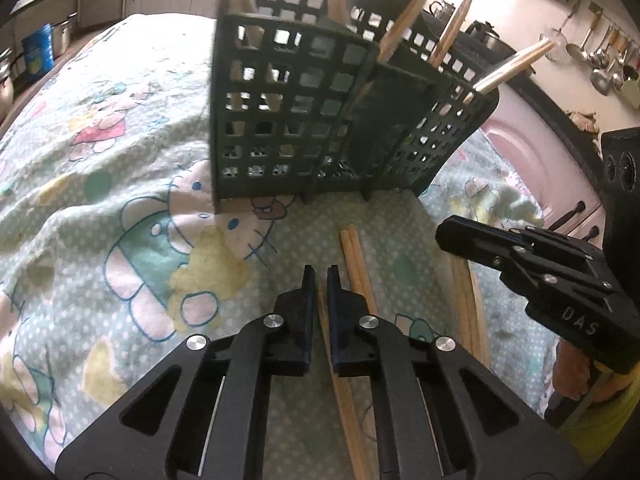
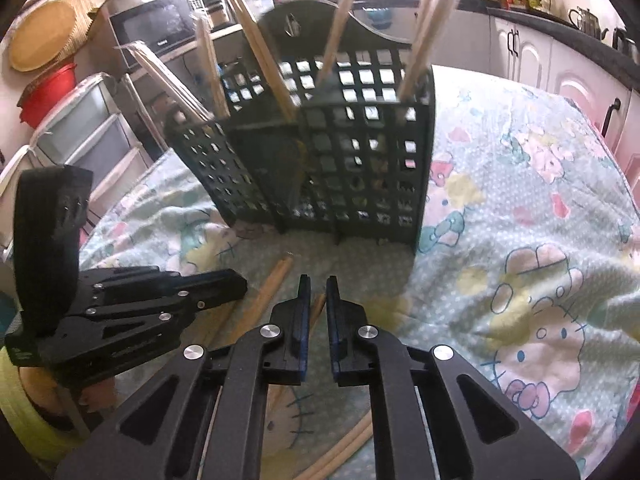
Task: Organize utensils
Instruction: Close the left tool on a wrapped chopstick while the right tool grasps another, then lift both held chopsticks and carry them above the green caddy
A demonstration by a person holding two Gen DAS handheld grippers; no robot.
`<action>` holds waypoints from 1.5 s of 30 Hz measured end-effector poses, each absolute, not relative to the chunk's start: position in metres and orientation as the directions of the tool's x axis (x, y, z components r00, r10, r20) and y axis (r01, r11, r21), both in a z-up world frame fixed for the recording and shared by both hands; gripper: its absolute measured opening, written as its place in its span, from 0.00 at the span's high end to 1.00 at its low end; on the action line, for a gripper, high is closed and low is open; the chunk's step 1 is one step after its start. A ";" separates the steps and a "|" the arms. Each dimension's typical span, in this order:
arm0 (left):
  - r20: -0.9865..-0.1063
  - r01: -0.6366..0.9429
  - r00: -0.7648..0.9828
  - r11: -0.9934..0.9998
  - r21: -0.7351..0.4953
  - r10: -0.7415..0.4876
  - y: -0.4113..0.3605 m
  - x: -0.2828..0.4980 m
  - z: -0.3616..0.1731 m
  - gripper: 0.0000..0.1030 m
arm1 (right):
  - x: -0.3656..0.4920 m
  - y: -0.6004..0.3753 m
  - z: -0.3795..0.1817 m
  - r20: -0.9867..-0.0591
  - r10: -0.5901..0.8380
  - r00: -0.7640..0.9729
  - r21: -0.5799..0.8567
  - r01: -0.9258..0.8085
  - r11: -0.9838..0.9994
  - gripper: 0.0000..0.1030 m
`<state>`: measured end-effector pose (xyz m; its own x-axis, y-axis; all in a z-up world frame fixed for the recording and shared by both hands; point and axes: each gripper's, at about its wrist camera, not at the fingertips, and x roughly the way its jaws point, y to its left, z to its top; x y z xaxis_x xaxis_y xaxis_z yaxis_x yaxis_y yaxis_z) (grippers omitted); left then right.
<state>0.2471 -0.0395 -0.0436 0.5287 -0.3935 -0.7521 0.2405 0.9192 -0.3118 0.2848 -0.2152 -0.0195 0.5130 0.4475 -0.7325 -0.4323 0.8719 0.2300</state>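
A dark green lattice utensil holder (image 1: 304,120) stands upright on the patterned cloth, with several wooden chopsticks (image 1: 408,16) sticking out of its compartments. It also shows in the right wrist view (image 2: 352,152). Loose wooden chopsticks (image 1: 358,264) lie on the cloth in front of it. My left gripper (image 1: 321,276) is nearly closed around one wooden chopstick (image 1: 324,316) lying under it. My right gripper (image 2: 318,286) hovers low over another chopstick (image 2: 318,308), its jaws narrowly apart. The right gripper shows in the left wrist view (image 1: 444,232), the left gripper in the right wrist view (image 2: 240,284).
A Hello Kitty cloth (image 1: 140,200) covers the table. More chopsticks (image 1: 468,300) lie under the right gripper, and some lie near the front edge (image 2: 344,448). Kitchen cabinets (image 2: 532,52), a microwave (image 2: 156,20) and hanging ladles (image 1: 600,56) are beyond the table.
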 end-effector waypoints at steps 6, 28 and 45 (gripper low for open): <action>-0.721 0.238 0.580 0.926 -0.294 -0.378 -0.026 0.233 -0.027 0.99 | 0.278 -0.208 -0.004 -0.708 0.467 0.530 0.230 -0.451 0.862 0.93; -0.557 0.243 0.737 0.919 -0.310 -0.383 0.007 0.192 0.048 0.99 | 0.242 -0.185 0.059 -0.609 0.522 0.597 0.192 -0.527 0.828 0.95; -0.482 0.258 0.792 0.922 -0.289 -0.373 0.013 0.186 0.086 1.00 | 0.235 -0.179 0.095 -0.535 0.550 0.641 0.178 -0.550 0.816 0.95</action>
<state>0.1855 0.0127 0.0856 0.7925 -0.3733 -0.4823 0.2583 0.9218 -0.2891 0.2353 -0.1786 0.0949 0.6414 0.5499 -0.5350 -0.5505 0.8156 0.1784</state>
